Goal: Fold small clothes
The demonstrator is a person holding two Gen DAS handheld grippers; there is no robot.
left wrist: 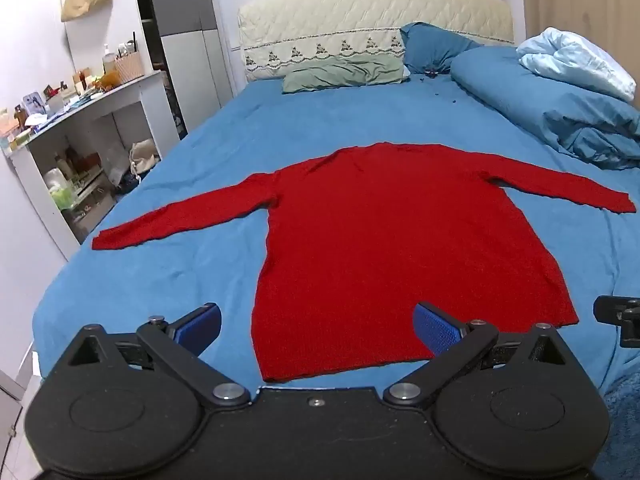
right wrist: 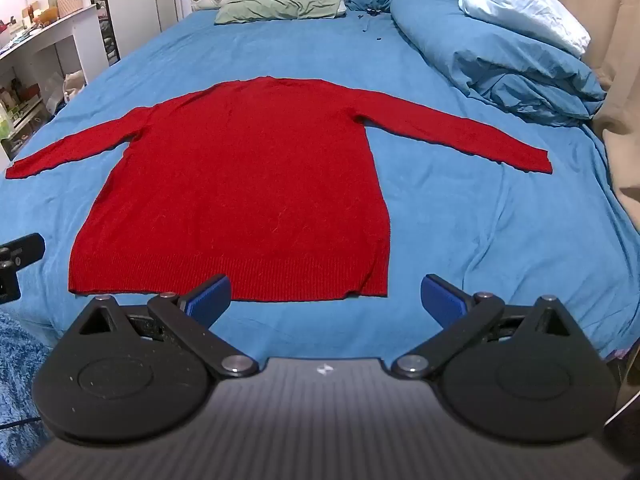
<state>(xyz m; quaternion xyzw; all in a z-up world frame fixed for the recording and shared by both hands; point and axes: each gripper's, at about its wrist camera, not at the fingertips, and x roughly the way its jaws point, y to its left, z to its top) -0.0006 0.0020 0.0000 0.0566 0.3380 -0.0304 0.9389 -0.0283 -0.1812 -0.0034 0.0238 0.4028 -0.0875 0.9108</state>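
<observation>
A red long-sleeved sweater (left wrist: 380,240) lies flat on the blue bed sheet (left wrist: 200,152), both sleeves spread out sideways, hem toward me. It also shows in the right wrist view (right wrist: 248,184). My left gripper (left wrist: 316,326) is open and empty, held just above the hem's left half. My right gripper (right wrist: 326,300) is open and empty, over the sheet just in front of the hem's right corner. Part of the right gripper shows at the left wrist view's right edge (left wrist: 620,320).
A heaped blue duvet (right wrist: 500,52) with a pale blue blanket (right wrist: 524,12) lies at the far right. A green pillow (left wrist: 344,74) and a blue pillow (left wrist: 432,46) rest against the headboard. A cluttered white desk (left wrist: 80,120) stands to the left of the bed.
</observation>
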